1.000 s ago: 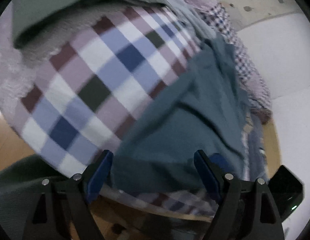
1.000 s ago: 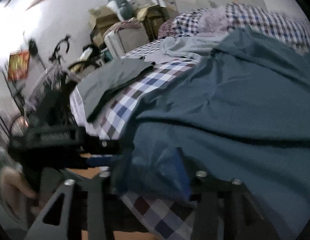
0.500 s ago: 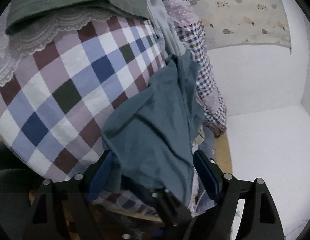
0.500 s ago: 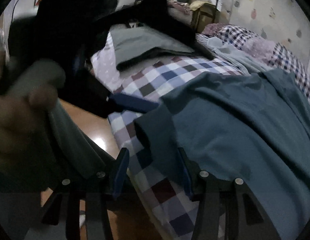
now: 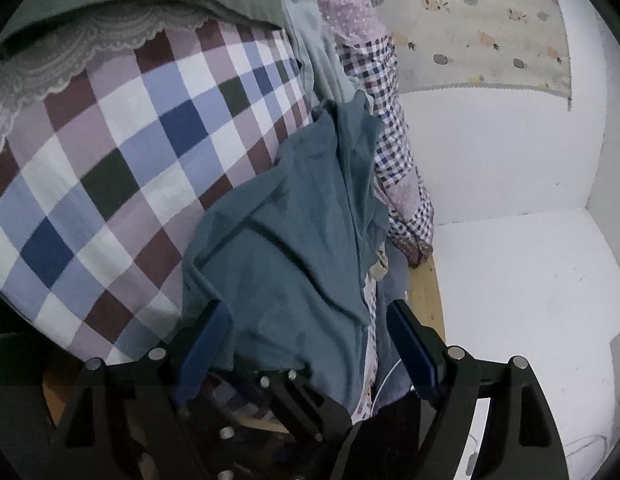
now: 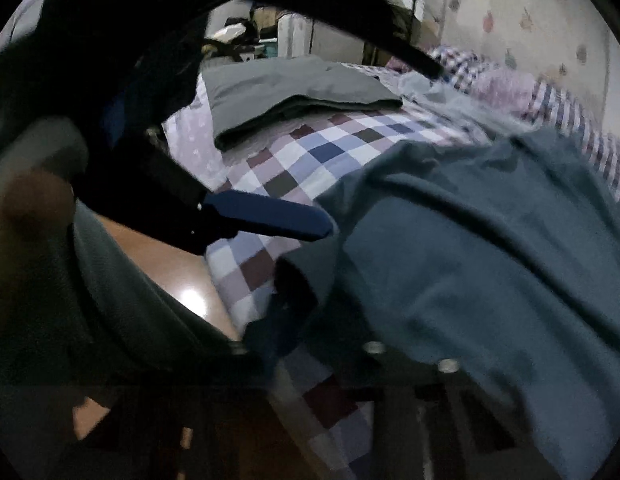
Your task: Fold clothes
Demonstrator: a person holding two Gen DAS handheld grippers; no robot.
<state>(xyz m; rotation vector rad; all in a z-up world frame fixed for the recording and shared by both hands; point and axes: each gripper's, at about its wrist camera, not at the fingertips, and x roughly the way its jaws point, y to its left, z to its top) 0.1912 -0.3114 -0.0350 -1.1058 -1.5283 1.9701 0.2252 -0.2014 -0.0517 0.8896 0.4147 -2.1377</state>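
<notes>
Since a second ago: teal garment (image 5: 294,248) has been gathered from a broad spread into a narrower bunch lying along the bed's near edge; the left hand-held gripper (image 5: 310,344) has swung toward the white wall (image 5: 489,152).
Left hand-held gripper: jaws stand wide apart, one blue finger (image 5: 206,344) on each side of the bunched cloth; the fabric lies between them, not pinched.
Right hand-held gripper: its camera is blurred and the cloth covers its right finger, so I cannot tell how far it is open or whether it has hold of the hem; one dark blue finger (image 6: 278,332) shows at the fabric's edge.
Garment's place: on the checked bedspread (image 5: 122,168), at the near edge of the bed, its lower end draped over the side; a folded grey-green garment (image 6: 294,88) sits well apart, further up the bed.
Step in hand: by the look of it, collecting or repositioning the teal piece ahead of a fold; no clean fold line shows yet.
Next move calls for: probably closing on two corners or the hem, lifting, and laying the cloth flat on the bedspread before doubling it.
</notes>
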